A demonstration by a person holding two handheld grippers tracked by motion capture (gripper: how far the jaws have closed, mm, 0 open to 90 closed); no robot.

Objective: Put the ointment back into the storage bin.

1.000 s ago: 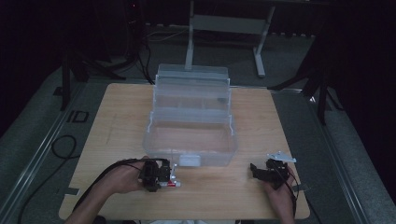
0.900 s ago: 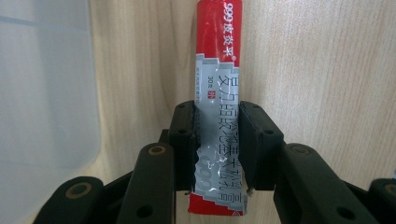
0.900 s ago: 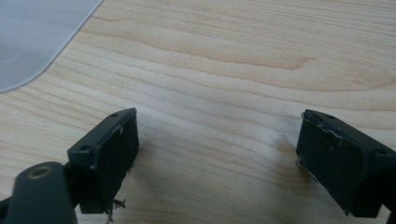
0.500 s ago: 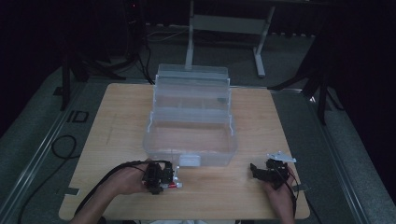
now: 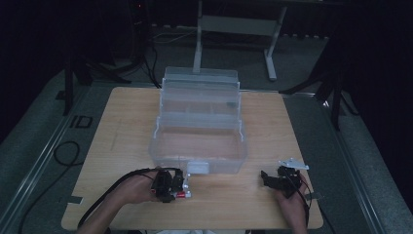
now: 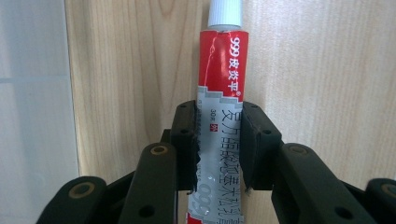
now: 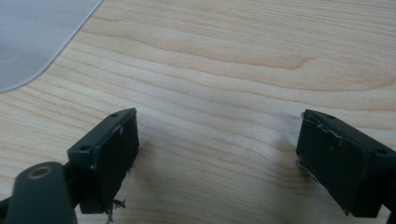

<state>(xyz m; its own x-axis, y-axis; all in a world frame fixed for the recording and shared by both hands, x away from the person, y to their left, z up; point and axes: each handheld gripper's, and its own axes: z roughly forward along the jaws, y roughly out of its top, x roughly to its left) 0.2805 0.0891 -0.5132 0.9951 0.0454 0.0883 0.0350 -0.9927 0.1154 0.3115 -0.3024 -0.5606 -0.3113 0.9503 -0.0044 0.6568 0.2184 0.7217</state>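
Your desk point(image 5: 122, 122) carries a clear tiered box point(image 5: 199, 126), lid up, just ahead of your left claw point(image 6: 217, 140). That claw clamps a red-and-silver tube point(image 6: 219, 93) mid-body, cap pointing away, probably bound for the box. Your right claw point(image 7: 215, 163) rests wide apart, holding nothing, over bare wood.

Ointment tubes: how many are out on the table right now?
1: the ointment tube sits clamped in the left gripper, just before the clear box. More could be hidden inside the box.
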